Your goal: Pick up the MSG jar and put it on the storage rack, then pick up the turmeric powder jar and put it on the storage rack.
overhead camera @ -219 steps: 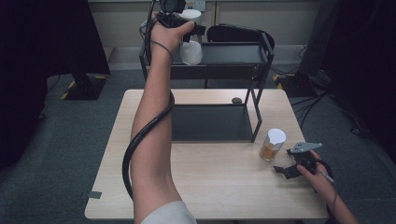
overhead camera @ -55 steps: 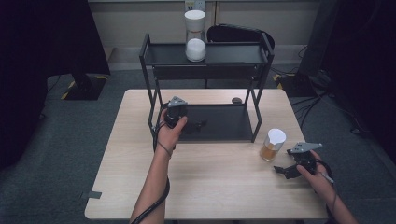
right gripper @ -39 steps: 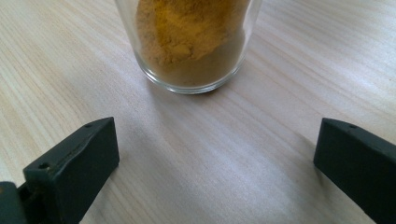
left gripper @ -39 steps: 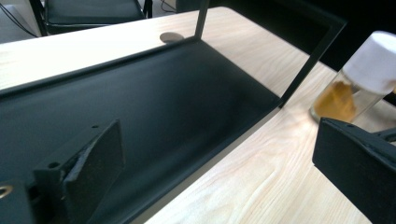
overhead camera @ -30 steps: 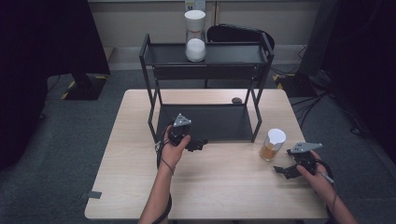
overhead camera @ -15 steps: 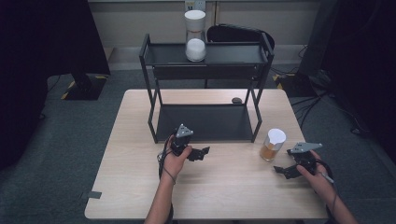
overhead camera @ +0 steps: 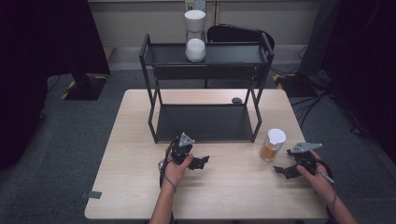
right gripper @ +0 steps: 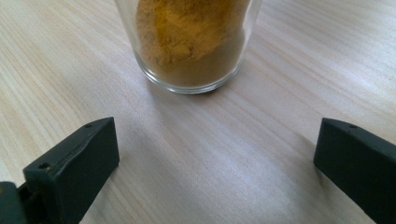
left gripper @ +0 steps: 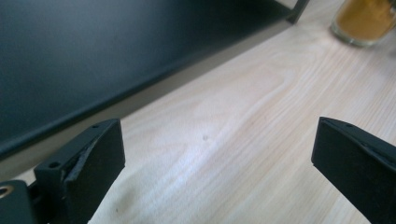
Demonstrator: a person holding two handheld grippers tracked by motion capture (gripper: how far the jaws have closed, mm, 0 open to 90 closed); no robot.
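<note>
My right tongs rest low on the counter with their jaws spread wide, grasping nothing. Just ahead of them, not touching, stands the glass jar of orange-brown powder with its white lid, upright near the front right leg of the black two-tier rack. My left tongs are likewise released, jaws well apart over bare wood, in front of the rack's lower shelf. A jar of white powder stands on the top shelf.
</note>
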